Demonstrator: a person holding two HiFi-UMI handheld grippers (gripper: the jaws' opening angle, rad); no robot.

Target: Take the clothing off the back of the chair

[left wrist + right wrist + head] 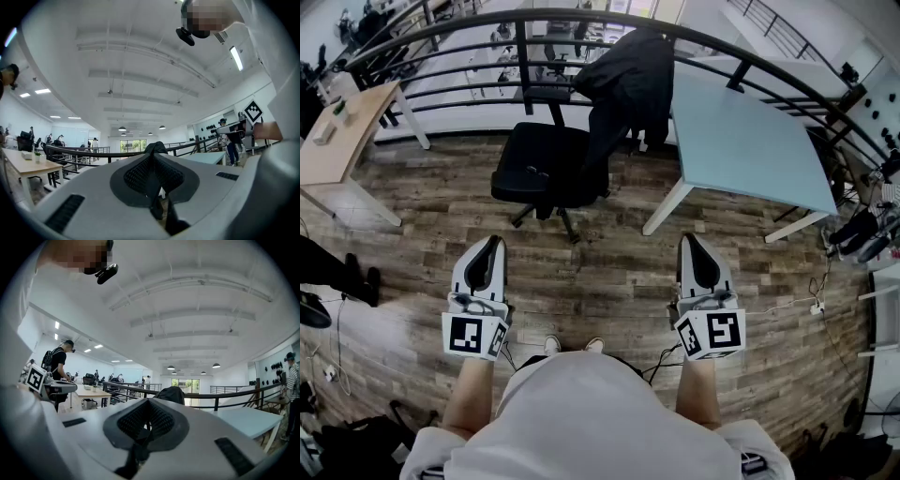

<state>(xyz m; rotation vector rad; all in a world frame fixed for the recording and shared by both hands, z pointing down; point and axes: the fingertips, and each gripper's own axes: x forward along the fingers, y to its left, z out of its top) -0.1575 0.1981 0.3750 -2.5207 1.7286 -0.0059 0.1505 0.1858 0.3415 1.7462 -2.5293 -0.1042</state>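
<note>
A dark jacket [628,89] hangs over the back of a black office chair [544,164] that stands ahead of me on the wood floor. Both grippers are held level and well short of the chair, with bare floor between. My left gripper [494,244] is shut with nothing in it, and so is my right gripper [689,242]. In the left gripper view the jacket [156,147] peeks just over the closed gripper [152,157]. In the right gripper view the jacket [171,393] shows above the shut gripper [146,404].
A light blue table [741,131] stands right of the chair, close to the jacket. A wooden desk [337,141] is at the far left. A curved black railing [750,66] runs behind. Cables [787,305] lie on the floor at right.
</note>
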